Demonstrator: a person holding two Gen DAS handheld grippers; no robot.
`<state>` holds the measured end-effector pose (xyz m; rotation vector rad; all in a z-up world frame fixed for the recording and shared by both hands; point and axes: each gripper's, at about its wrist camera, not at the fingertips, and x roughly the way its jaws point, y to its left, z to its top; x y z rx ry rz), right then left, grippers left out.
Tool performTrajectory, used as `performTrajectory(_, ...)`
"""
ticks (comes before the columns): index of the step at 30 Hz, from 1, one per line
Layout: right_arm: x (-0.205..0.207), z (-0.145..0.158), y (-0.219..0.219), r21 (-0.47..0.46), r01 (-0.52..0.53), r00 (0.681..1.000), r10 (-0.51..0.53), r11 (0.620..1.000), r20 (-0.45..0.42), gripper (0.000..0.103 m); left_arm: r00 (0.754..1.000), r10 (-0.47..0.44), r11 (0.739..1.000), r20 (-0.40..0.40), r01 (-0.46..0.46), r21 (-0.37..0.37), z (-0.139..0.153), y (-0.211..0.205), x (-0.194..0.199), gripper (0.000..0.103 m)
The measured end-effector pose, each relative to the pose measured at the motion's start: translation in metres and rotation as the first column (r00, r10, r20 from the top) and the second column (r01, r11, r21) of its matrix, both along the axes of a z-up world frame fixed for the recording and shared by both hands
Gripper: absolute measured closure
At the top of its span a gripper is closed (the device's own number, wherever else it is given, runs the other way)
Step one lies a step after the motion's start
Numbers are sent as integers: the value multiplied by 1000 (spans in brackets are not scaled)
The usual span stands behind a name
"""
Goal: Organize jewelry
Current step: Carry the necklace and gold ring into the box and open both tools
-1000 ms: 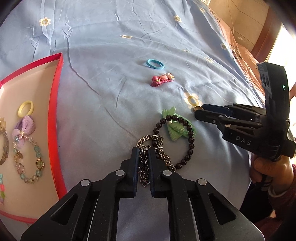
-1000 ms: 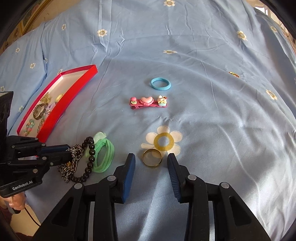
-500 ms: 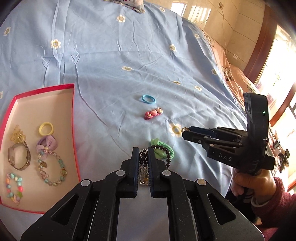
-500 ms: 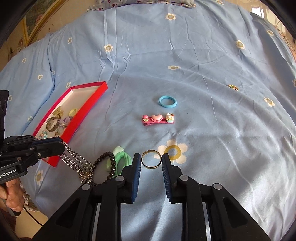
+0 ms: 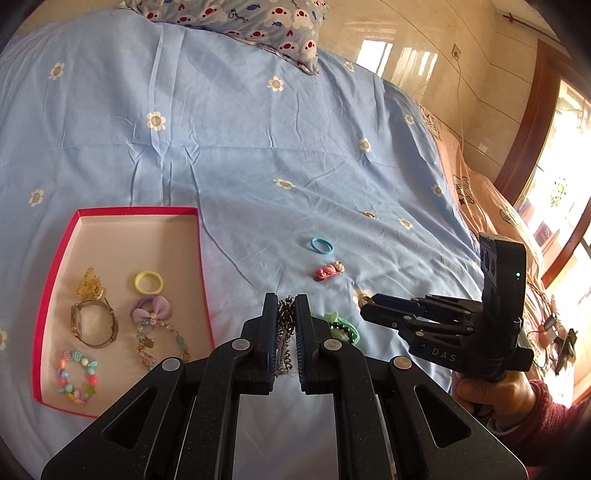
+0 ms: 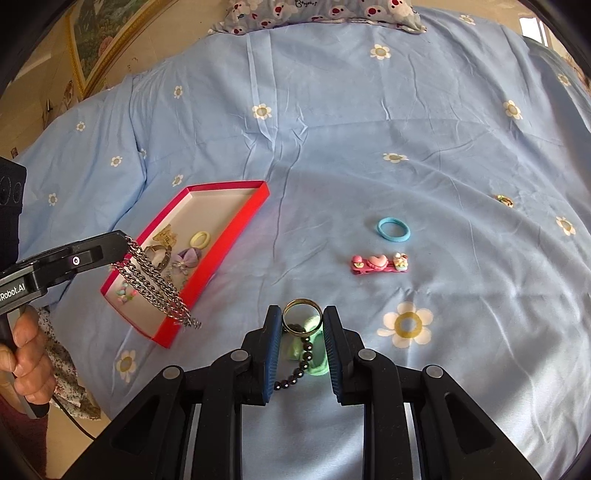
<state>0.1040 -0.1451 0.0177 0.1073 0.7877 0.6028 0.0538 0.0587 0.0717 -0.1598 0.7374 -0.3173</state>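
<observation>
My left gripper [image 5: 285,312] is shut on a silver chain [image 5: 283,332] and holds it lifted off the bed; the chain [image 6: 155,280] hangs from it beside the red tray [image 6: 236,225]. My right gripper [image 6: 302,318] is shut on a gold ring [image 6: 302,306], lifted above a green hair tie [image 6: 314,354] and a black bead bracelet [image 6: 295,373]. The red tray [image 5: 55,266] holds a watch [image 5: 92,325], a yellow tie [image 5: 147,282], a purple bow [image 5: 151,310] and bead bracelets [image 5: 75,373]. The right gripper [image 5: 365,308] shows to the left gripper's right.
A blue hair tie [image 6: 393,229] and a pink hair clip [image 6: 380,263] lie on the blue flowered bedsheet [image 6: 369,122] beyond my right gripper. A small gold item [image 6: 504,200] lies far right. A patterned pillow [image 5: 240,18] is at the head of the bed.
Both grippers have risen away from the bed. The left carried the chain up and toward the tray; the right closed on the ring and lifted it off the sheet.
</observation>
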Motion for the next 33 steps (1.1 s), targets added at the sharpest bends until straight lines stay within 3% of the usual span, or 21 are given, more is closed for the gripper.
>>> performTrajectory(15, -2, 10, 82, 45, -186, 982, 187, 981, -9, 80, 989, 150, 989, -9, -150, -11, -6, 66, -17, 96)
performTrajectory(33, -6, -12, 181, -27, -358, 933, 357, 933, -50, 80, 958, 265, 963, -105, -270, -27, -50, 123, -16, 96)
